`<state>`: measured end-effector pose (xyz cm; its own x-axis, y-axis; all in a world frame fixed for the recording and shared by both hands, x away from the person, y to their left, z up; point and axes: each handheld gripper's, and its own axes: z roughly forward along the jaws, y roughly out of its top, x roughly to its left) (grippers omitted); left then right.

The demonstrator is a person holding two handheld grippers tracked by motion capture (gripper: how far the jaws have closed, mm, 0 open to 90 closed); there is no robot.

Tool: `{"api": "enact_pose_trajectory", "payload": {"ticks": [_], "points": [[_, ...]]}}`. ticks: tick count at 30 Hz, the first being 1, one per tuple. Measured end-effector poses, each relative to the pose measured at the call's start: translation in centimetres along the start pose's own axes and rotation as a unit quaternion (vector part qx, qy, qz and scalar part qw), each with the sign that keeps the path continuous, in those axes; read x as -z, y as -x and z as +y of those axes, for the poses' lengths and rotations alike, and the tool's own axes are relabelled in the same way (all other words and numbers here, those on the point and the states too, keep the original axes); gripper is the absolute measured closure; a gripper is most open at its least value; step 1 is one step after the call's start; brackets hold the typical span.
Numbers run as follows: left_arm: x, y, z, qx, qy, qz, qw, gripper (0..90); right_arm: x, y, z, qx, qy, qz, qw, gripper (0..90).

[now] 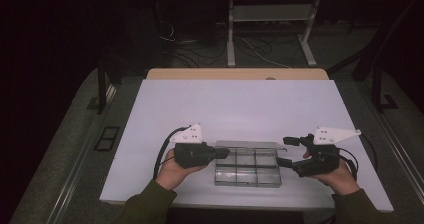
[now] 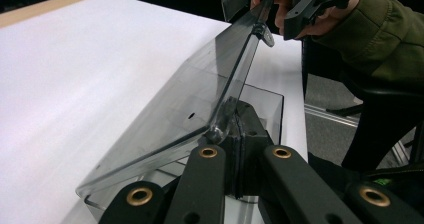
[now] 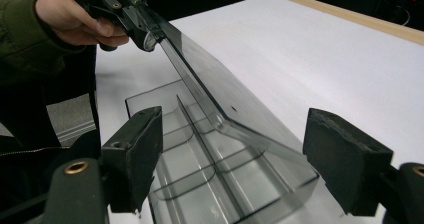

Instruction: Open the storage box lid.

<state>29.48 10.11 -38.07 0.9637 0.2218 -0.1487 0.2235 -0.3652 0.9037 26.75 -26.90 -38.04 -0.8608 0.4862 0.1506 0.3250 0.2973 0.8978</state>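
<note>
The left gripper [image 1: 223, 153] had its jaws clamped on the left corner of the clear lid [image 2: 200, 94] of a clear plastic compartment box [image 1: 247, 169], which sat near the front edge of the white table [image 1: 235, 104], between the two hands. The lid stood tilted up, part open, hinged along the far side. To do this well, the left grip probably needed to hold steady and swing the lid along its hinge arc without twisting the thin plastic. The right gripper [image 1: 286, 151] hung just off the box's right end, jaws wide and empty, straddling the lid's free corner without touching. Open table lay behind the box; the front edge was close, so any push should go away from it.
</note>
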Motion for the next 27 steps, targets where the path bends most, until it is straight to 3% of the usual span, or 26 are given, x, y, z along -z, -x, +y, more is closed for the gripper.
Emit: {"api": "enact_pose_trajectory", "payload": {"ticks": [6,17,27], "points": [[0.1,-0.1,0.1,-0.001,0.002,0.002,1.0,89.2,-0.5,0.3,0.9,0.012,-0.003,0.008,0.9999,30.9],[0.1,-0.2,0.0,0.001,0.001,0.004,1.0,89.1,-0.7,0.3,1.3,0.029,-0.005,0.015,0.9994,53.9],[0.6,0.1,-0.4,0.005,-0.005,0.012,0.9999,79.9,-0.6,0.5,1.8,0.034,-0.005,0.016,0.9993,60.1]]}}
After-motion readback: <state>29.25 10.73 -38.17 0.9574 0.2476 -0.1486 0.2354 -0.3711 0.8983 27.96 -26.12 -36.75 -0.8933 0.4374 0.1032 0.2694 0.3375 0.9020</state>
